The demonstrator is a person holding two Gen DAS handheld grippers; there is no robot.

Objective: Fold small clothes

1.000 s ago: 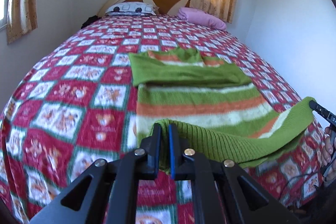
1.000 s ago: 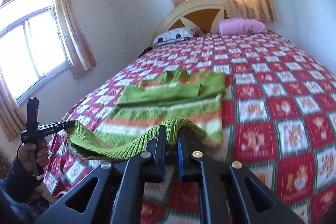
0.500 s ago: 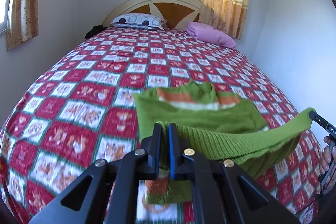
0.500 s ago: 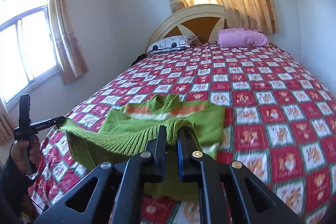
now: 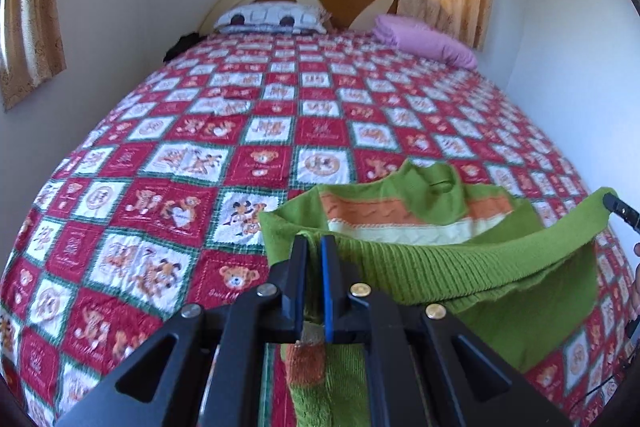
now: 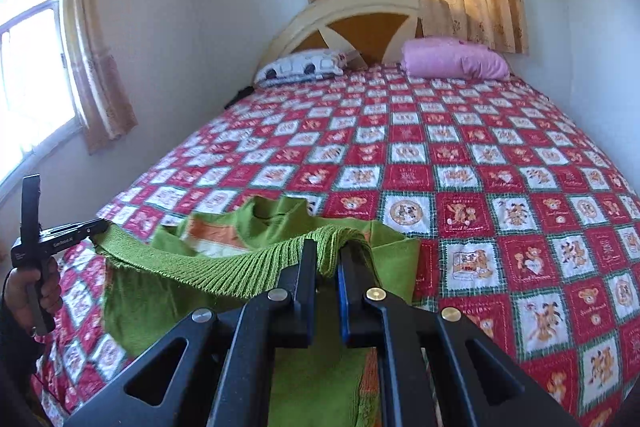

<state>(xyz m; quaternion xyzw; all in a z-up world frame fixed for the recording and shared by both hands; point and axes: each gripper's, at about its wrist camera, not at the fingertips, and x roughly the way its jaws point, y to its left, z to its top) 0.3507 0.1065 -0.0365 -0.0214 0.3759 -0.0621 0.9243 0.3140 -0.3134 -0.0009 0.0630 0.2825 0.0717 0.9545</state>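
Now mid-fold: left tool (image 5: 313,255) and right tool (image 6: 328,259) both clamped on green striped sweater's (image 5: 420,215) ribbed hem (image 5: 460,267), lifted over bed (image 5: 240,131). Next, probably, lowering hem level onto collar (image 5: 434,187).

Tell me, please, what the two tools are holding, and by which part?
Both grip the green striped sweater by its ribbed hem: left tool, right tool.

Bed (image 5: 280,131) with red checked quilt, green sweater (image 5: 420,211), two pillows (image 6: 452,61)

White lettering on the left gripper (image 6: 96,227) is too blurred to read.
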